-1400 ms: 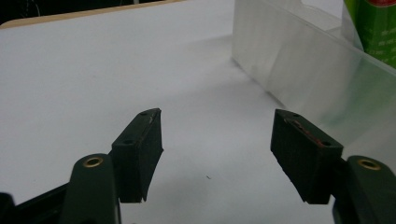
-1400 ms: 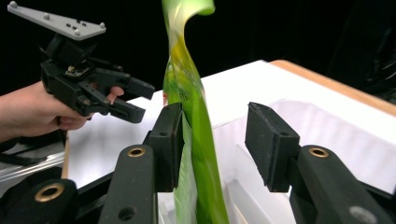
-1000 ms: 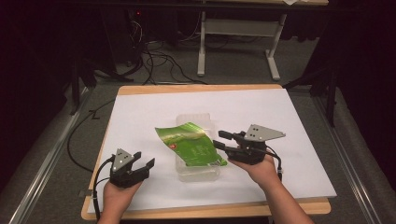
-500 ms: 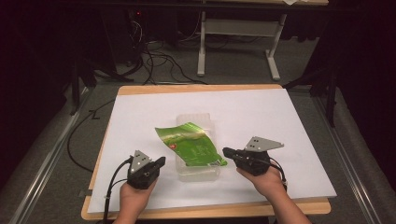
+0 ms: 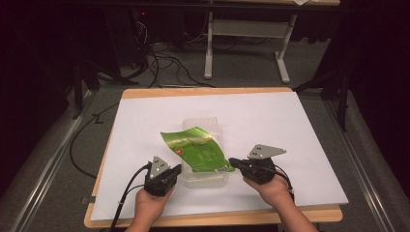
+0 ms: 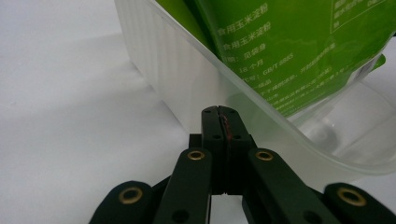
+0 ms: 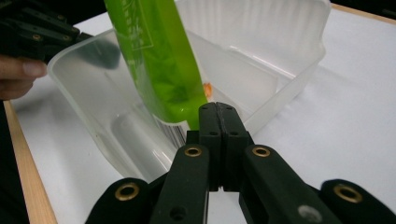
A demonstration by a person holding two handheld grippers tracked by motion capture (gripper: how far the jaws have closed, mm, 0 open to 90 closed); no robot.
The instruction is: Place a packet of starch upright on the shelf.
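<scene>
A clear plastic container (image 5: 205, 180) stands on the white table, and a green printed bag (image 5: 198, 150) lies slanted across its top. My left gripper (image 5: 178, 169) is shut with nothing in it, its tips (image 6: 219, 109) close against the container's (image 6: 177, 88) near-left wall, below the bag (image 6: 289, 46). My right gripper (image 5: 232, 162) comes in from the right. Its jaws (image 7: 218, 106) are shut on the bag's (image 7: 159, 60) lower corner, just outside the container's (image 7: 280, 60) rim. The left hand (image 7: 18, 74) and its gripper (image 7: 32, 28) show beyond the container.
A white sheet (image 5: 290, 125) covers the wooden table, whose edge (image 5: 212, 217) runs along the front. Behind the table are a dark floor with cables (image 5: 159, 63) and a desk frame (image 5: 241, 34).
My left gripper has moved right and forward, up to the container's corner. My right gripper has drawn slightly toward the front edge, and the bag has shifted a little with it.
</scene>
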